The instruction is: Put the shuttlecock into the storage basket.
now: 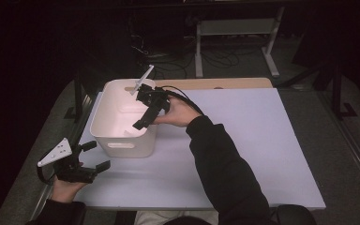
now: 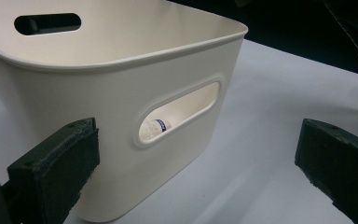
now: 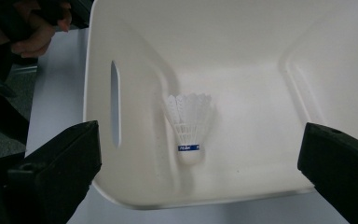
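Observation:
A white plastic bin (image 1: 104, 101) with slotted handles stands on the left part of the table. A white feathered shuttlecock (image 3: 189, 126) with a blue band lies on the bin's floor (image 3: 242, 46), cork end toward the camera. My right gripper (image 1: 143, 115) hangs over the bin's right rim, pointing down into it. Its jaws (image 3: 200, 140) are wide open with nothing between the pads. My left gripper (image 1: 98, 154) rests open near the table's front left, facing the bin's front wall (image 2: 98, 93). The shuttlecock's cork (image 2: 156, 127) shows through the handle slot, and the left gripper (image 2: 196, 140) holds nothing.
The bin sits on a pale table top (image 1: 243, 140) with a wooden strip (image 1: 215, 83) along the back edge. Behind the table are a metal stand (image 1: 234, 28) and cables on a dark floor. The person's left hand (image 3: 37, 37) appears beyond the bin.

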